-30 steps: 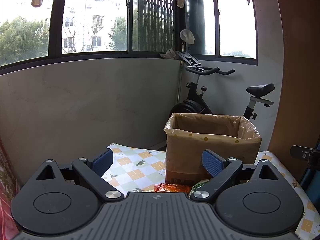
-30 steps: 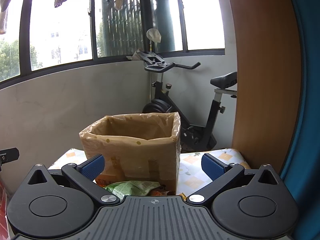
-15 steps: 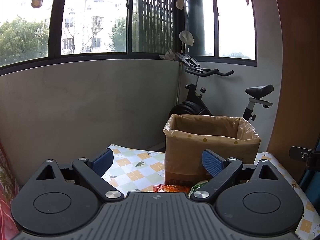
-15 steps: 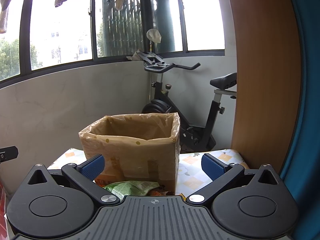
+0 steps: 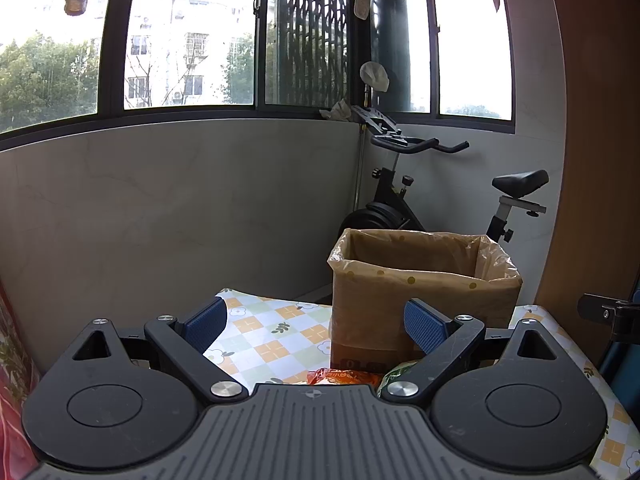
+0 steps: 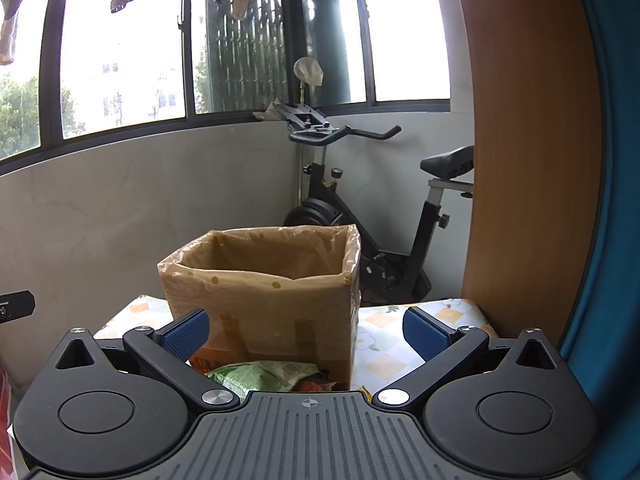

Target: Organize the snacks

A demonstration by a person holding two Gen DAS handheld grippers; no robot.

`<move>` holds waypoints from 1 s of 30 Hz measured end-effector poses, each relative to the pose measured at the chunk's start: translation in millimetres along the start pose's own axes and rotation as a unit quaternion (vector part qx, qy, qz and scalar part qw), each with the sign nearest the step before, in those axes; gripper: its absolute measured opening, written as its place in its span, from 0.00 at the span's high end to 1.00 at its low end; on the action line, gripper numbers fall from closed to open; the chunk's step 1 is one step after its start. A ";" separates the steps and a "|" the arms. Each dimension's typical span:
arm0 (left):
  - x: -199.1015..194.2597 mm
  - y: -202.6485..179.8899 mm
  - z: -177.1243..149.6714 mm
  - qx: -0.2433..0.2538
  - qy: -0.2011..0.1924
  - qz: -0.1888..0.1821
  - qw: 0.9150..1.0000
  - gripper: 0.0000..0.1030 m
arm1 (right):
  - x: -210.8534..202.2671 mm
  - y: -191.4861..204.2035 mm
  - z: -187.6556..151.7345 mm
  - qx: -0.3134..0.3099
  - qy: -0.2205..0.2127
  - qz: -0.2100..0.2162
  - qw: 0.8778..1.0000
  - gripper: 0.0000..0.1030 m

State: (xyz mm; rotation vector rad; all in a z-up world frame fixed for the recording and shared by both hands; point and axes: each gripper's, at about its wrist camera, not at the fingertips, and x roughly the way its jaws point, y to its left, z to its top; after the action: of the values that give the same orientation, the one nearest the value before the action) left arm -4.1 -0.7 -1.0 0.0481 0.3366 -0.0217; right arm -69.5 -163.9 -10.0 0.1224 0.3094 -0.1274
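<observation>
A cardboard box (image 5: 420, 304) (image 6: 264, 304) lined with a clear plastic bag stands on a table with a checked floral cloth (image 5: 272, 336) (image 6: 392, 340). Snack packets lie in front of the box, mostly hidden by the gripper bodies: an orange packet (image 5: 344, 378) and a green packet (image 5: 398, 372) (image 6: 260, 374), with a bit of orange wrapper (image 6: 314, 385) beside it. My left gripper (image 5: 316, 322) is open and empty, held above the table left of the box. My right gripper (image 6: 306, 330) is open and empty too, facing the front of the box.
An exercise bike (image 5: 404, 200) (image 6: 360, 216) stands behind the table by a grey wall under windows. A wooden panel (image 6: 532, 160) rises at the right, with a blue surface (image 6: 608, 200) beyond it. A red patterned cloth (image 5: 10, 380) is at the left edge.
Both views have shifted only slightly; the box sits a touch higher in the left wrist view. Both grippers stay open and empty.
</observation>
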 end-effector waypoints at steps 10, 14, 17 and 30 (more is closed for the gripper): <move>0.0 0.6 0.0 0.000 0.001 -0.001 1.000 0.06 | -0.3 0.4 0.2 -0.001 0.000 -0.001 1.000 0.00; 0.0 0.7 0.0 -0.001 0.000 -0.001 1.000 0.06 | 0.5 -0.8 -1.1 -0.001 -0.001 -0.001 1.000 0.00; 0.1 0.7 0.0 -0.001 0.001 -0.001 1.000 0.06 | 0.4 -0.6 -1.1 -0.001 -0.001 -0.001 1.000 0.00; 2.3 2.4 -0.3 0.000 0.001 0.000 1.000 0.06 | 2.6 -2.2 -1.6 0.001 0.000 -0.004 1.000 0.00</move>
State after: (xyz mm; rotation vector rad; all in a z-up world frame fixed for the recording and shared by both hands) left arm -1.9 1.7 -1.9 0.0473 0.3383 -0.0225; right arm -67.9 -166.1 -12.5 0.1228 0.3106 -0.1355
